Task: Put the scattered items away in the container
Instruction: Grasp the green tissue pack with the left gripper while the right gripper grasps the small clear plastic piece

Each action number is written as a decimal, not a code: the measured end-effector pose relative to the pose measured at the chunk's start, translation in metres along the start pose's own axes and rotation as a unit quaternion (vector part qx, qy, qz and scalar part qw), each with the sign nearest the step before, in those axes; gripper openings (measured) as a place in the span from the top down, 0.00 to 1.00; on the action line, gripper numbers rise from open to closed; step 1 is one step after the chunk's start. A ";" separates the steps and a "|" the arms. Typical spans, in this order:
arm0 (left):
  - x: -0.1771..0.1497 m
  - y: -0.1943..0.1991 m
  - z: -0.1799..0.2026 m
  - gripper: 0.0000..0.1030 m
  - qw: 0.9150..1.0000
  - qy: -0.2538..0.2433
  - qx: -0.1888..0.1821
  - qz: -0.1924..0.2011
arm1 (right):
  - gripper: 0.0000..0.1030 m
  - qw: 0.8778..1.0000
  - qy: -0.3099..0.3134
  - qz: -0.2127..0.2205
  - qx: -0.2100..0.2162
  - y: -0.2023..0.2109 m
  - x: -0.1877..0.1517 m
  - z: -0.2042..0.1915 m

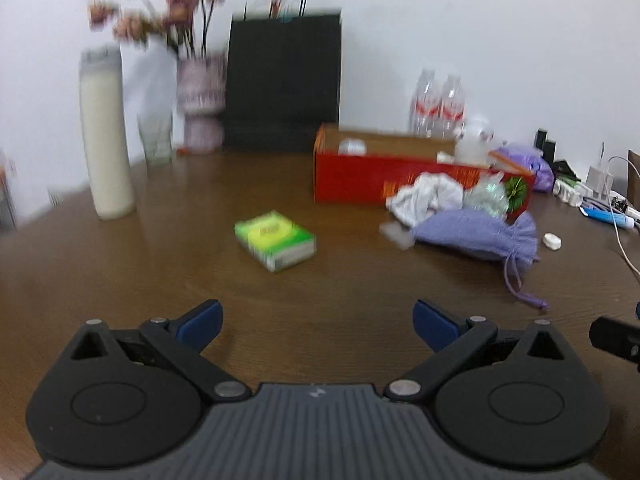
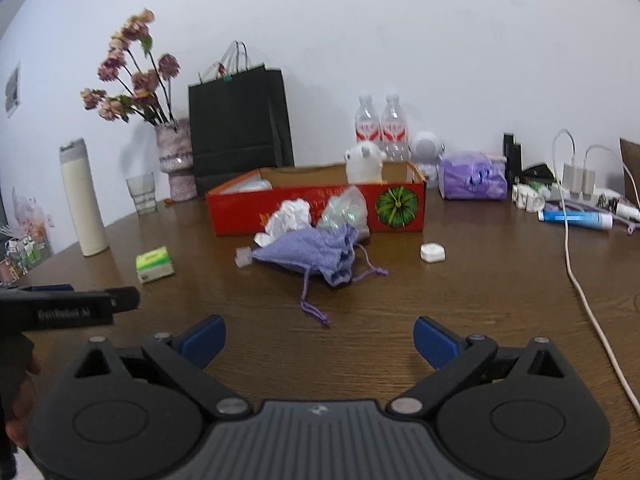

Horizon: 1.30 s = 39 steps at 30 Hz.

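A red cardboard box (image 1: 352,178) (image 2: 396,196) stands open on the brown table, with a white toy (image 2: 364,162) inside. In front of it lie a purple drawstring pouch (image 1: 476,232) (image 2: 312,256), crumpled white paper (image 1: 424,196) (image 2: 290,216), a clear crinkled wrapper (image 1: 488,196) (image 2: 346,210), a small white cube (image 2: 243,258) and a white round cap (image 1: 552,241) (image 2: 433,253). A green tissue pack (image 1: 276,240) (image 2: 154,266) lies to the left. My left gripper (image 1: 318,324) is open and empty, short of the pack. My right gripper (image 2: 320,340) is open and empty, short of the pouch.
A cream thermos (image 1: 106,136) (image 2: 82,200), glass (image 2: 142,192), flower vase (image 2: 176,160) and black paper bag (image 1: 284,80) (image 2: 240,124) stand at the back left. Two water bottles (image 2: 382,128), a purple packet (image 2: 472,178), chargers and cables (image 2: 576,264) crowd the right.
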<state>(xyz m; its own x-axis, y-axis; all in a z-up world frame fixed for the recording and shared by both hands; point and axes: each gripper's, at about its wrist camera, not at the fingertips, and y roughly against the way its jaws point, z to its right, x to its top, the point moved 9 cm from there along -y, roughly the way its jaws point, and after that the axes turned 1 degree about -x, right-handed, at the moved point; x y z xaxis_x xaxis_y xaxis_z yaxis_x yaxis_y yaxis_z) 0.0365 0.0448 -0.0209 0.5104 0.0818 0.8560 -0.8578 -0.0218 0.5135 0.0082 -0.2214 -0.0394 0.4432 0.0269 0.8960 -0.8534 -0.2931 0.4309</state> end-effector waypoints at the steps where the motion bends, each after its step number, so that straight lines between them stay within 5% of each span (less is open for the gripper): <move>1: -0.001 -0.003 -0.002 0.00 1.000 0.008 -0.003 -0.010 | 0.02 1.000 -0.003 -0.005 -0.003 -0.004 -0.001 0.001; 6: 0.009 -0.013 -0.002 0.00 1.000 -0.003 -0.011 -0.004 | 0.02 1.000 -0.009 -0.016 -0.006 -0.016 0.004 0.004; 11: 0.048 -0.051 -0.022 0.00 0.999 -0.011 0.037 0.007 | 0.11 0.999 0.004 -0.022 0.037 -0.043 0.033 -0.016; 16: 0.058 -0.098 -0.033 0.33 0.998 0.022 0.023 -0.045 | 0.38 0.992 0.068 -0.042 0.093 -0.087 0.050 -0.065; 19: 0.055 -0.104 -0.037 0.41 0.998 0.014 0.037 -0.047 | 0.55 0.987 0.097 -0.076 0.107 -0.126 0.049 -0.088; 24: 0.056 -0.098 -0.043 0.44 0.999 0.003 0.029 -0.032 | 0.56 0.982 0.105 -0.104 0.120 -0.170 0.050 -0.104; 28: 0.052 -0.085 -0.041 0.45 1.000 -0.015 0.010 -0.025 | 0.63 0.984 0.123 -0.099 0.086 -0.193 0.051 -0.107; 31: 0.039 -0.068 -0.032 0.45 0.999 -0.023 -0.001 -0.030 | 0.90 0.985 0.111 -0.102 0.080 -0.197 0.055 -0.100; 35: 0.021 -0.037 -0.004 0.45 0.998 -0.048 -0.036 -0.022 | 0.91 0.984 0.109 -0.112 0.088 -0.182 0.049 -0.098; 39: -0.003 -0.008 0.024 0.44 0.992 -0.082 -0.089 -0.037 | 0.91 0.985 0.106 -0.107 0.086 -0.124 0.032 -0.089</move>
<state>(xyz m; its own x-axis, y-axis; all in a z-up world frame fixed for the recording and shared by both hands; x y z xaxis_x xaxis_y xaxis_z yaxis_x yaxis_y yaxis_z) 0.0436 0.0212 -0.0258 0.5625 -0.0864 0.8223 -0.8077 0.1553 0.5688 0.1041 -0.0993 -0.0546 0.5249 0.2991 0.7969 -0.6794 -0.4167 0.6039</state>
